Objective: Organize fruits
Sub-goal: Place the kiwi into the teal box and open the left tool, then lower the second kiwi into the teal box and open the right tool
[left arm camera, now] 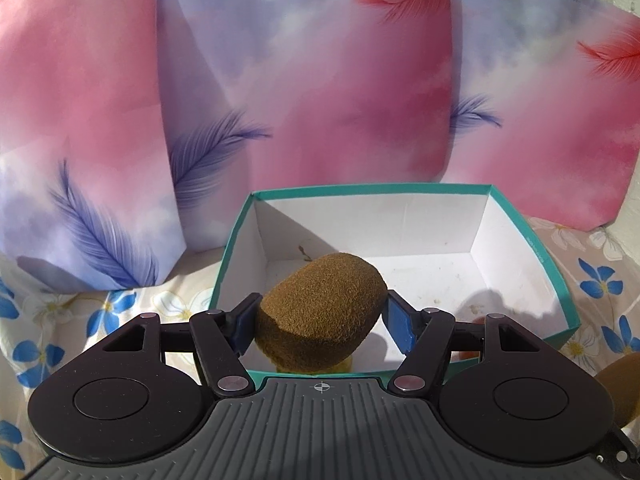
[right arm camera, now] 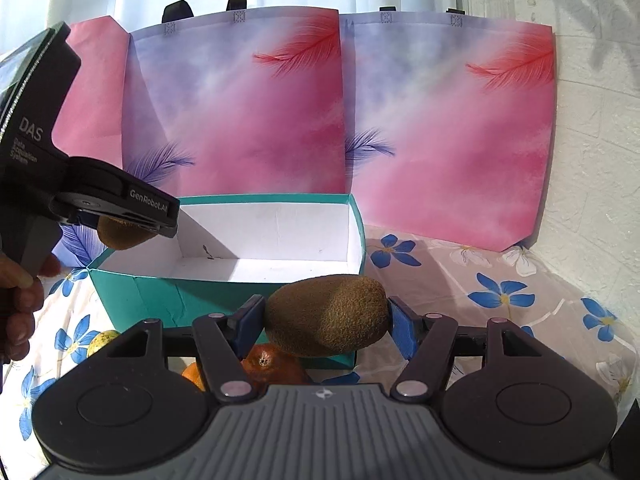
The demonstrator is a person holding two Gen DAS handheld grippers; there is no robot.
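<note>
My left gripper is shut on a brown kiwi and holds it over the near edge of the teal box, which has a white inside. In the right wrist view the left gripper holds that kiwi above the box's left corner. My right gripper is shut on a second kiwi, in front of the box's near right corner. Below it lie an orange-red fruit, an orange piece and a yellow-green fruit.
Pink and lilac feather-print bags stand right behind the box. A floral cloth covers the surface. A white wall is at the right. Another kiwi shows at the lower right of the left wrist view.
</note>
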